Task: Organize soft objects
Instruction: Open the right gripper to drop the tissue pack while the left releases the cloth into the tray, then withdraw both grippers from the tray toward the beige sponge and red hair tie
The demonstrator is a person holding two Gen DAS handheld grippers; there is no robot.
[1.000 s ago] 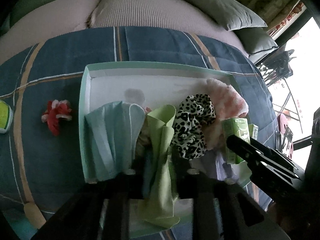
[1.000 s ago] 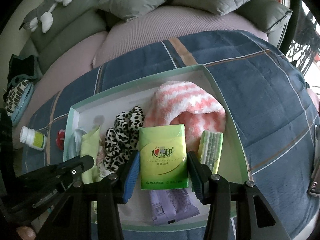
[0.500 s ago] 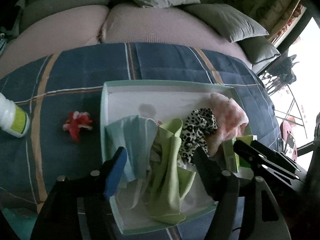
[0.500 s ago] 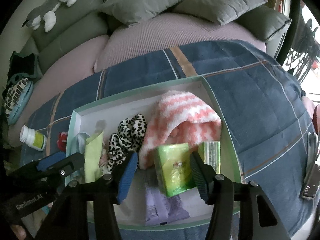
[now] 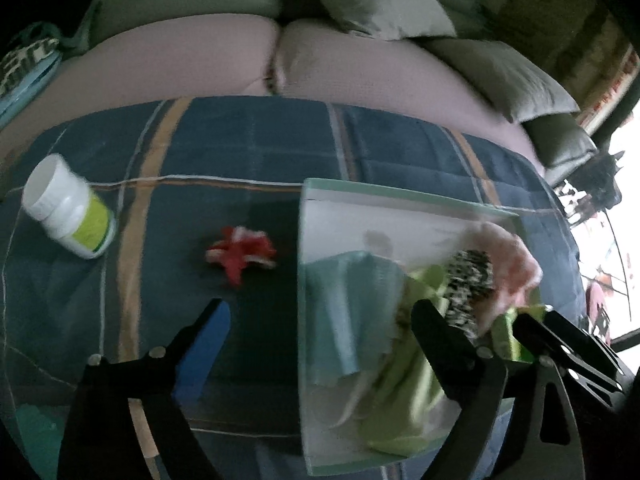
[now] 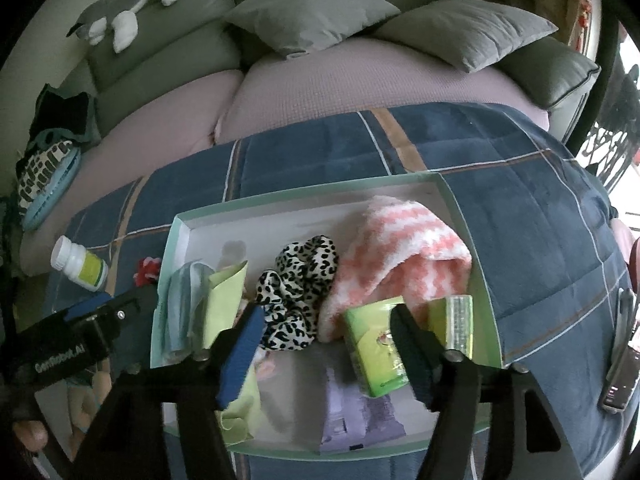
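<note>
A shallow mint-edged box [image 6: 454,196] lies on the blue plaid blanket. It holds a pink-and-white fuzzy cloth [image 6: 404,248], a leopard scrunchie [image 6: 300,276], a light-green cloth [image 6: 224,300], a pale-blue cloth [image 6: 184,296], green tissue packs [image 6: 372,348] and a purple pack [image 6: 360,420]. A small red-and-white soft item [image 5: 240,256] lies on the blanket left of the box [image 5: 316,196]; it also shows in the right wrist view [image 6: 146,272]. My left gripper [image 5: 320,316] is open and empty, above the box's left edge. My right gripper [image 6: 328,324] is open and empty over the box's front.
A white pill bottle with a green label [image 5: 68,212] lies on the blanket at far left. Grey pillows [image 6: 312,4] and a plush toy [image 6: 128,4] sit on the sofa behind. A dark device [image 6: 622,364] lies at the blanket's right edge.
My left gripper let go of the light-green cloth, opened and swung left toward the red item. My right gripper released the green tissue pack, which stands tilted in the box, and drew back.
</note>
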